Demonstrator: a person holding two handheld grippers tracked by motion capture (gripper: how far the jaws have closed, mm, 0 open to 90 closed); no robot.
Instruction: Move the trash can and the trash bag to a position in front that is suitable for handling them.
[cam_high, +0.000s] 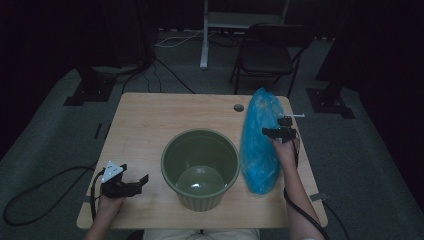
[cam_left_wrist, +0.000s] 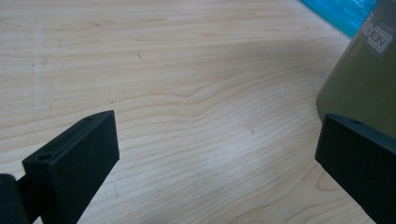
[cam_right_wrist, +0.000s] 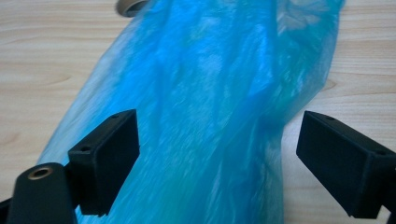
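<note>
1. Blue plastic bag (cam_high: 259, 145) lies lengthwise on the desk (cam_high: 145, 120), at 3 o'clock of the green bucket (cam_high: 200, 167) and just beside it; likely a liner meant for the bucket.
2. Right gripper (cam_high: 280, 133) sits at the bag's 3 o'clock edge. In the right gripper view its fingers (cam_right_wrist: 105, 158) are spread wide with the bag (cam_right_wrist: 205, 116) between them, film not yet pinched; placement suits a grab at mid-length.
3. Left gripper (cam_high: 131, 186) rests near the desk's 7 o'clock corner, at 9 o'clock of the bucket. Fingers (cam_left_wrist: 74, 163) spread, nothing between them but bare desk (cam_left_wrist: 187, 93); bucket wall (cam_left_wrist: 359, 88) close by, probably waiting to steady it.
</note>
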